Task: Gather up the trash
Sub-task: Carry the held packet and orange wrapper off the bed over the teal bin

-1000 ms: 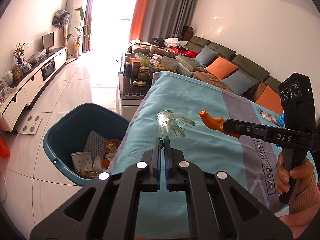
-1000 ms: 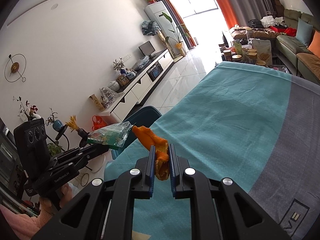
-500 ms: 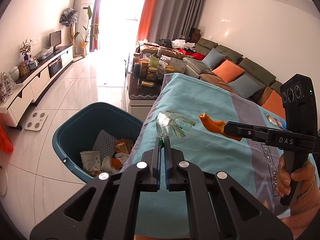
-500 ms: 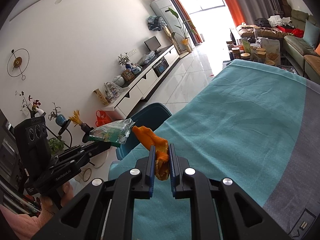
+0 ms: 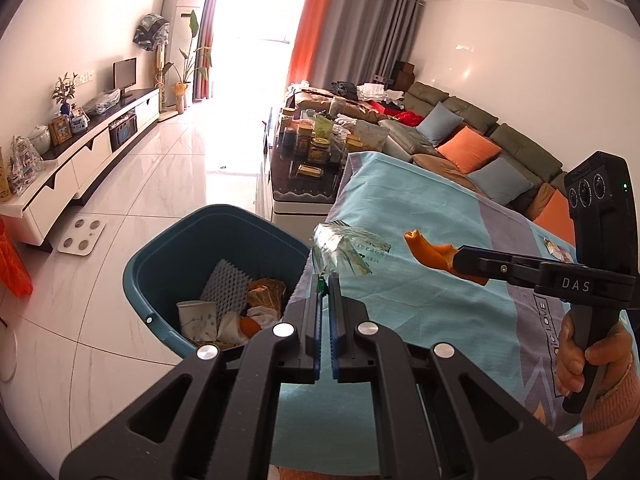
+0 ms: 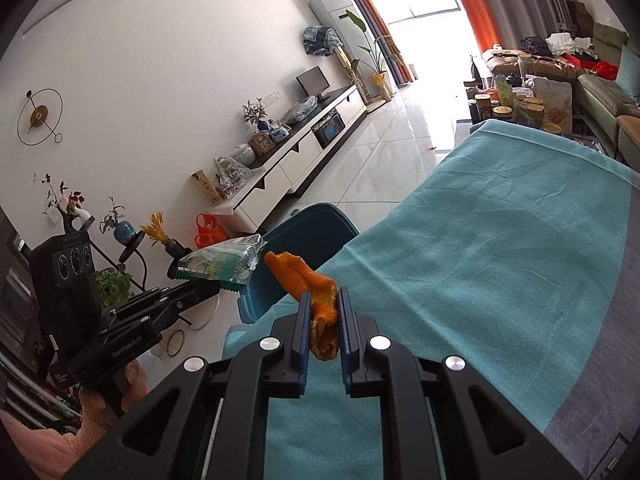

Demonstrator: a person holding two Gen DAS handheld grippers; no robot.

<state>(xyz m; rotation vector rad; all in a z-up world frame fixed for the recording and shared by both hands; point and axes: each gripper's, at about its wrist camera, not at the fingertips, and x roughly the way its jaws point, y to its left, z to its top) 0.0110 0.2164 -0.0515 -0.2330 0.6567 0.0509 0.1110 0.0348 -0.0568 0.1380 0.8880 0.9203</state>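
My left gripper (image 5: 325, 280) is shut on a crumpled clear plastic wrapper (image 5: 346, 249) with green print, held above the left edge of the teal cloth. That wrapper (image 6: 222, 263) also shows in the right wrist view, beside the left gripper (image 6: 208, 290). My right gripper (image 6: 323, 300) is shut on a piece of orange peel (image 6: 306, 280), held just right of the wrapper. The same peel (image 5: 430, 250) sticks out of the right gripper (image 5: 456, 258) in the left wrist view. A blue bin (image 5: 168, 248) with paper cups, foam netting and scraps stands on the floor, below and left of both grippers.
The teal and grey cloth (image 5: 420, 208) covers the table. A dark coffee table (image 5: 308, 188) crowded with jars stands beyond it, and a sofa (image 5: 476, 140) with orange and blue cushions runs along the right. A white TV cabinet (image 5: 80, 160) lines the left wall. A bathroom scale (image 5: 82, 236) lies on the tiled floor.
Both grippers have drifted left toward the table's edge, carrying the wrapper and the peel. The bin now shows nearer the middle of the left wrist view. Both grips are unchanged.
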